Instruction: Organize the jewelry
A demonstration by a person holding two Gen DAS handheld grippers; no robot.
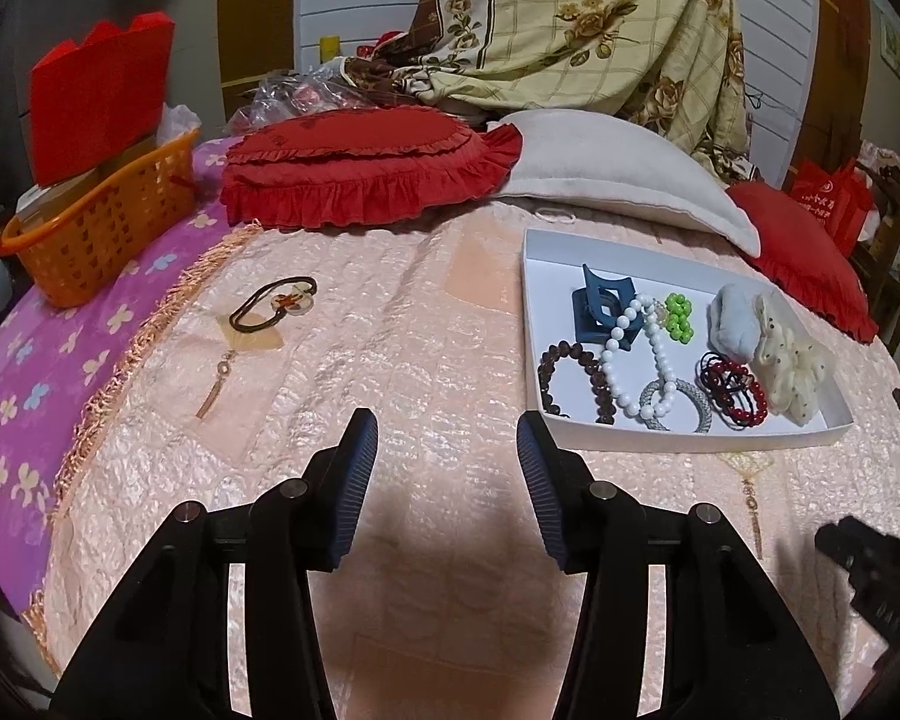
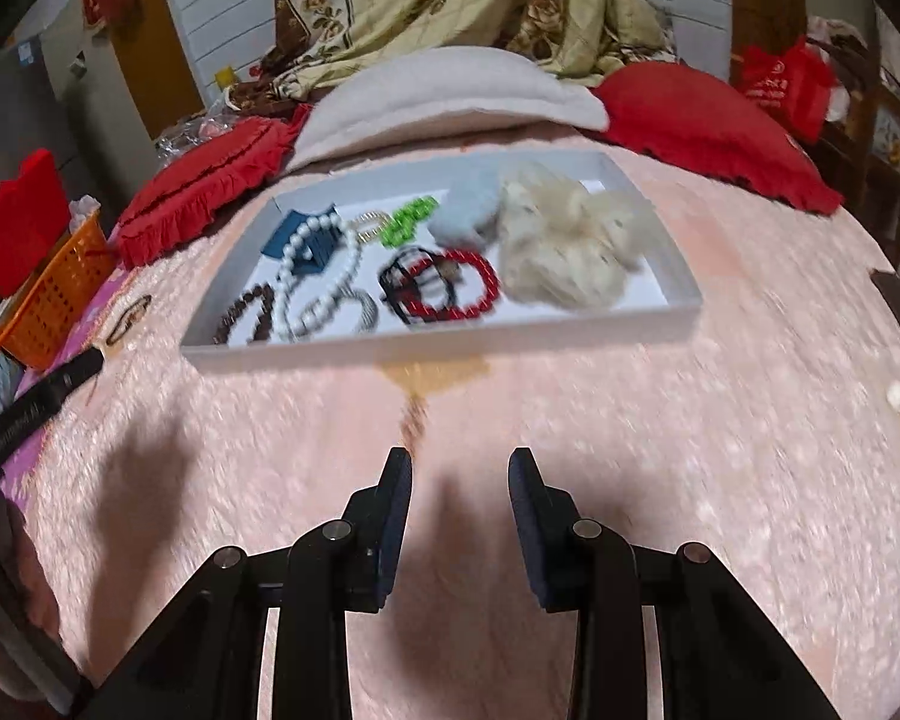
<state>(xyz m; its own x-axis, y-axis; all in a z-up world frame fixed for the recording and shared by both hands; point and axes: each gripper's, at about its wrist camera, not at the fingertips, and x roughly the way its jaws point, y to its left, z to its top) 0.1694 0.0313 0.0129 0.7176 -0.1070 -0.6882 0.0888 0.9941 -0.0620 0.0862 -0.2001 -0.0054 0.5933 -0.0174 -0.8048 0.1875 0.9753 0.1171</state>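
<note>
The shallow white cardboard tray holds beaded bracelets, a white bead necklace and scrunchies; left gripper and right gripper hover spread, empty.

White printing marks the front of a red shopping bag standing beyond the bed's far right corner, but the characters are too small to read in the left wrist view and blurred in the right wrist view; pale lettering runs along a black bar at the left edge of the right wrist view, equally illegible; no other text, brand or number shows
</note>
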